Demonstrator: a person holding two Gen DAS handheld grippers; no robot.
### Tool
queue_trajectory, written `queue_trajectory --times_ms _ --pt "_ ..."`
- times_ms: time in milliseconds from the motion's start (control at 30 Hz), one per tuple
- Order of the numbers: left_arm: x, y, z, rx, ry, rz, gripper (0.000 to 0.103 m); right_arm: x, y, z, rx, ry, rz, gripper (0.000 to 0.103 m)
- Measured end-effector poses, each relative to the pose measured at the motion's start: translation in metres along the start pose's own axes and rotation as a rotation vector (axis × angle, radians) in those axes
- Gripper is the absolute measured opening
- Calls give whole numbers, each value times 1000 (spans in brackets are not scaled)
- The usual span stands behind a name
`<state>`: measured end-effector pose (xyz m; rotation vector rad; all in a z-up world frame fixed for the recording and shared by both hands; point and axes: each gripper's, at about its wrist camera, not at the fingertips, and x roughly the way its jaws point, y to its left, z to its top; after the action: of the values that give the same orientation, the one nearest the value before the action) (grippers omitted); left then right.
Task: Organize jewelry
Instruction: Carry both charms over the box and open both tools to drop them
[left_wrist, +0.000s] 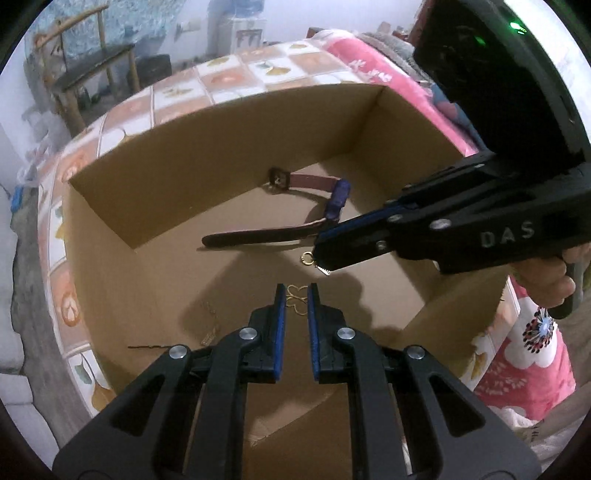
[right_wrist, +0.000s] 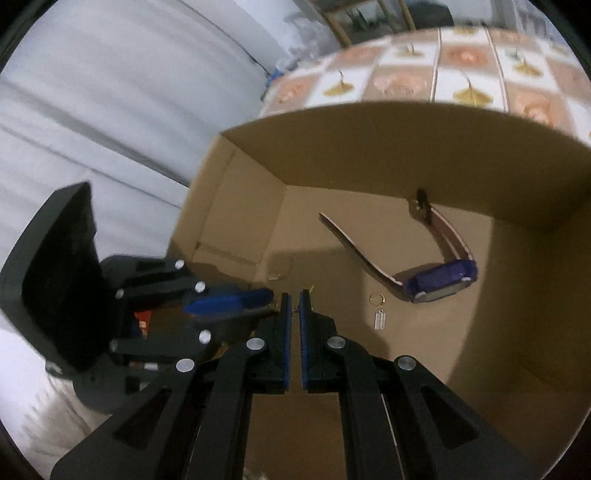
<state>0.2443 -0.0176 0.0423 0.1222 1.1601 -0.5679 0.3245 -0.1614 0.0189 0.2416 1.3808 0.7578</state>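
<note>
Left wrist view: the left gripper (left_wrist: 296, 290) points down into an open cardboard box (left_wrist: 229, 122), its blue-padded fingers drawn close with only a narrow gap; a thin gold butterfly-shaped piece (left_wrist: 297, 300) shows in that gap, though whether it is pinched or lies on the box floor below cannot be told. Just beyond and to the right, the right gripper (left_wrist: 320, 258) reaches in from the right, held by a hand (left_wrist: 550, 282), its jaws closed together. At its tip sit a gold ring with a small silver tag (left_wrist: 312, 260); in the right wrist view that ring and tag (right_wrist: 378, 310) lie on the box floor just right of the right gripper (right_wrist: 294, 295), whose pads stand nearly together with a fine thread-like thing between them. Farther in, a watch (left_wrist: 338, 199) with a blue case and dark strap lies against the far wall. The box stands on a tiled-pattern cloth (left_wrist: 236, 74), a pink flowered blanket (left_wrist: 517, 365) to the right.
</note>
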Motion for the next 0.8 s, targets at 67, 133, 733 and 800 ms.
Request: queue_trajectory --times_ms 67,133,733,800 --pt "3 3 0 -12 2 -5 11 7 -6 4 36 14 7 6" --pt "2 6 0 -23 -2 -7 11 8 -6 5 37 15 11 6" --pt "-81 -9 -32 13 -266 74 57 -108 29 -63 -98 -333 -43 49" --pt "-102 -17 -53 30 -330 113 64 -126 39 -92 -146 -407 -55 58"
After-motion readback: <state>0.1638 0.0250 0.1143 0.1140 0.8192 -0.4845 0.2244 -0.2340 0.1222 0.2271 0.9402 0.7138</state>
